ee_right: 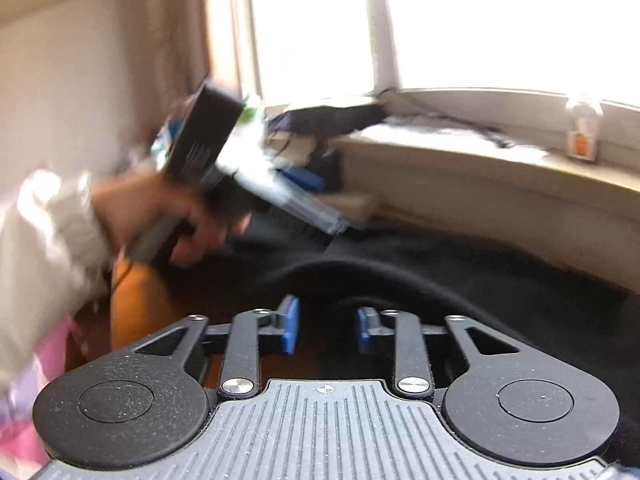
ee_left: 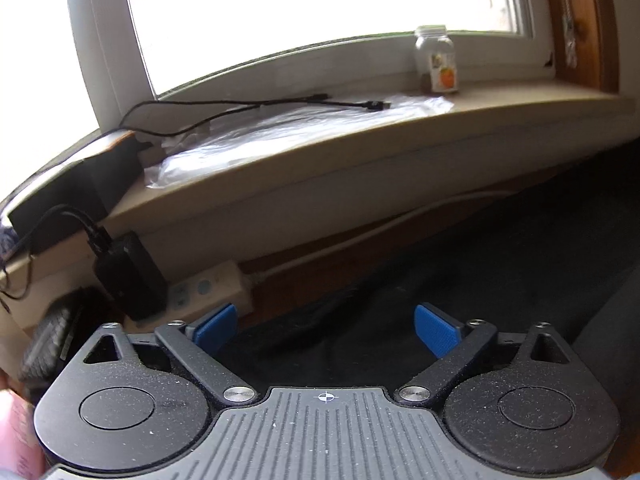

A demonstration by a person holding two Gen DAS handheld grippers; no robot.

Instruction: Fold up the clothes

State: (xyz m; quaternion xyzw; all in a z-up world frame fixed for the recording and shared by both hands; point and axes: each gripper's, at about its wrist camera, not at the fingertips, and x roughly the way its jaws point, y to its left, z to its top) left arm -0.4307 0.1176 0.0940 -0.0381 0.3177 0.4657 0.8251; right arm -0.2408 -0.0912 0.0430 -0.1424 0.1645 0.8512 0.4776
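From the left wrist camera, the left hand-held gripper (ee_left: 326,330) has its two blue-padded fingers (ee_left: 436,334) spread wide apart, with nothing between them. Below and ahead of them lies the black fabric garment (ee_left: 460,264), dark and soft, spread over the desk and running off to the right. Beyond it a beige stone window sill (ee_left: 360,148) curves across the view. On the sill stand a clear plastic jar with an orange fruit label (ee_left: 438,60), a crinkled sheet of clear plastic film (ee_left: 288,136) and a thin black cable (ee_left: 224,106) lying partly on that film. Under the sill's left end a black power adapter (ee_left: 130,276) sits plugged in next to a white power strip (ee_left: 208,288) (its switches look pale blue).

From the right wrist camera, the right hand-held gripper (ee_right: 327,330) holds its blue pads (ee_right: 290,326) parted by a moderate gap, and nothing is clamped between them. The same black garment (ee_right: 500,292) lies just ahead, a curved edge of it (ee_right: 360,266) arching right in front of the fingers. To the left, heavily blurred, the person's left hand (ee_right: 176,216) in a white knitted sleeve (ee_right: 48,232) grips the handle of the other hand-held gripper (ee_right: 288,196) above the garment's far edge. The labelled jar (ee_right: 584,132) stands on the sill at the right. A bare orange-brown patch of the wooden desk (ee_right: 136,304) shows at the left.
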